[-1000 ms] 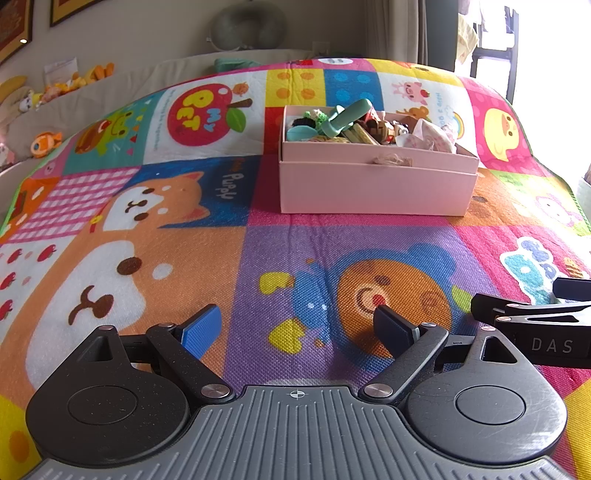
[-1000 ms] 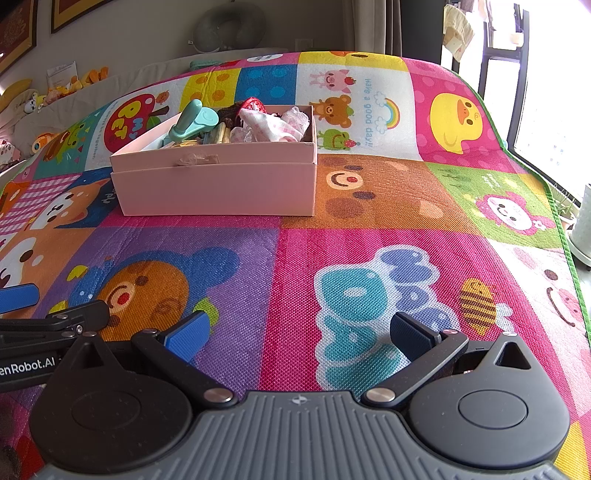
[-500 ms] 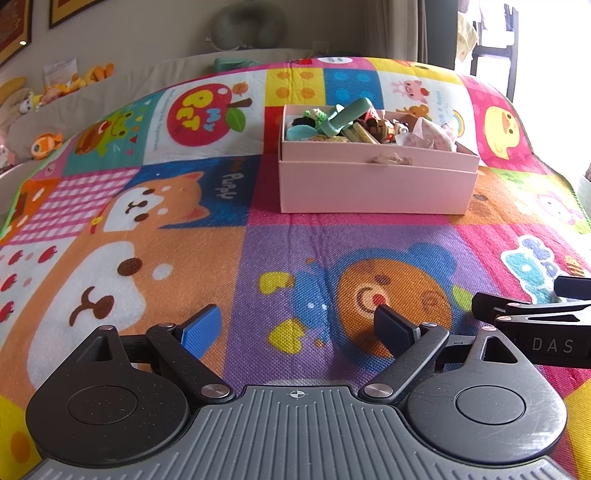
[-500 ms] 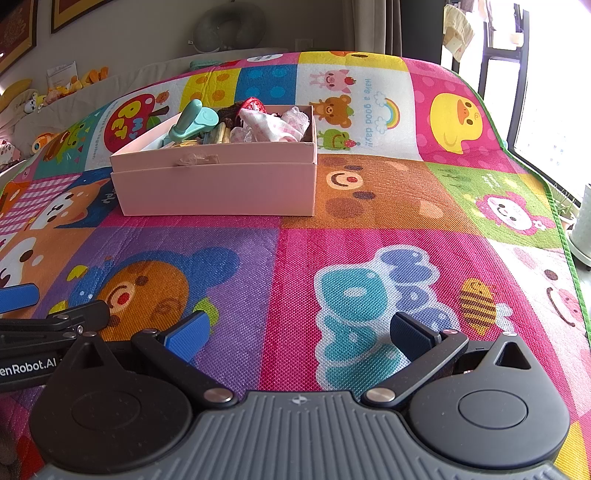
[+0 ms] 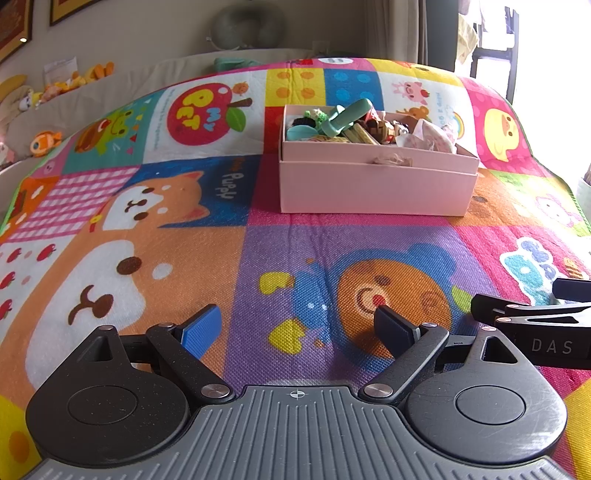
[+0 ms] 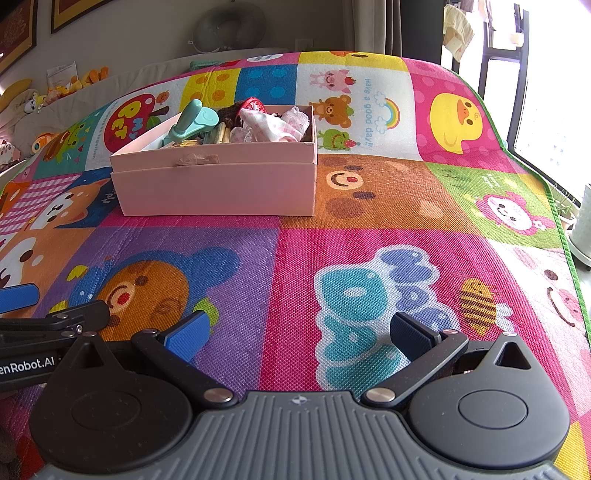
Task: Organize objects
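Note:
A pink cardboard box (image 5: 373,186) (image 6: 218,182) sits on the far part of a colourful cartoon play mat (image 5: 184,236) (image 6: 369,236). It is heaped with small items: a teal plastic toy (image 5: 341,116) (image 6: 194,123), pink-white cloth (image 5: 434,134) (image 6: 269,127), wooden pieces and a red piece (image 6: 253,105). My left gripper (image 5: 297,326) hovers low over the mat well short of the box, open and empty. My right gripper (image 6: 299,332) is beside it to the right, also open and empty. Each gripper's side shows at the edge of the other's view.
Plush toys (image 5: 48,138) line a beige ledge at the far left. A grey neck pillow (image 6: 229,27) rests by the back wall. Window frames (image 6: 517,74) and a white pot (image 6: 581,229) stand past the mat's right edge.

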### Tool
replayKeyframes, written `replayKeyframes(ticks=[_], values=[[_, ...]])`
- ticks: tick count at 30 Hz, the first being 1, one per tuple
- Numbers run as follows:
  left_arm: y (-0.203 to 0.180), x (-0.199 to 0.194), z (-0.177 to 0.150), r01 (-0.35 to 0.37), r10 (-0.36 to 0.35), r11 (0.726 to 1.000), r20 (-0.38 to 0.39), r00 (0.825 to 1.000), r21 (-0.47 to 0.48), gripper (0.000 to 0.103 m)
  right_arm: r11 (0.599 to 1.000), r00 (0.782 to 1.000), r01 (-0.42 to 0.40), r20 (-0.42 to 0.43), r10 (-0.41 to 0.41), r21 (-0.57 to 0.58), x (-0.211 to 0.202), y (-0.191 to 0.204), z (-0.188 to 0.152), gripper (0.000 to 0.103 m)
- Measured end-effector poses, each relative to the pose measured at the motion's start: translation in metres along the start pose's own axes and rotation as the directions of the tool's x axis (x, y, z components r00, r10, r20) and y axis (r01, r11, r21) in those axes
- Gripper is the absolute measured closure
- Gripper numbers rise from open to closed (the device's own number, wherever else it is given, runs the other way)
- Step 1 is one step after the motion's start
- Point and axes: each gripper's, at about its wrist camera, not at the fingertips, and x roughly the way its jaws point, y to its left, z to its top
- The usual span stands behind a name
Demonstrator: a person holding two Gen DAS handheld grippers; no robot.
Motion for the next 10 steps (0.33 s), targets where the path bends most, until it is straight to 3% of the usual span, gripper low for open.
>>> replayKeyframes(ticks=[10], values=[[0.0005, -0.0002, -0.0001, 0.0, 0.0, 1.0, 0.0, 1.0, -0.001, 0.009, 1.0, 1.0, 0.0, 0.0, 0.0, 0.0, 0.0, 0.0, 0.0, 0.0]])
